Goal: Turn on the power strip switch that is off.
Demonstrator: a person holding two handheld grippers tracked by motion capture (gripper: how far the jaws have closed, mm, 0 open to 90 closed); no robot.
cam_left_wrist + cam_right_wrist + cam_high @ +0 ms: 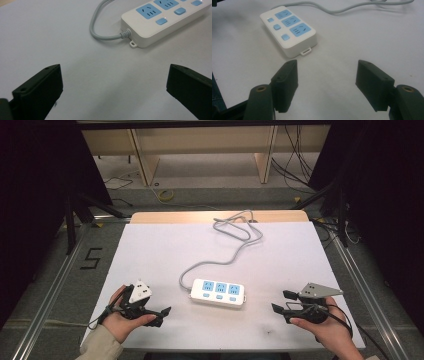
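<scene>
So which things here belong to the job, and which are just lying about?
In the job:
power strip with its grey cord
left gripper, open
right gripper, open

Lying about:
cables on the floor beyond the table
yellow coil

The right gripper point(327, 82) holds its two black jaws wide apart above the white table point(367, 40), nothing between them. Just beyond the left fingertip lies a white power strip point(288, 31) with blue sockets and buttons, its grey cord point(342, 8) trailing away past both fingers.
</scene>
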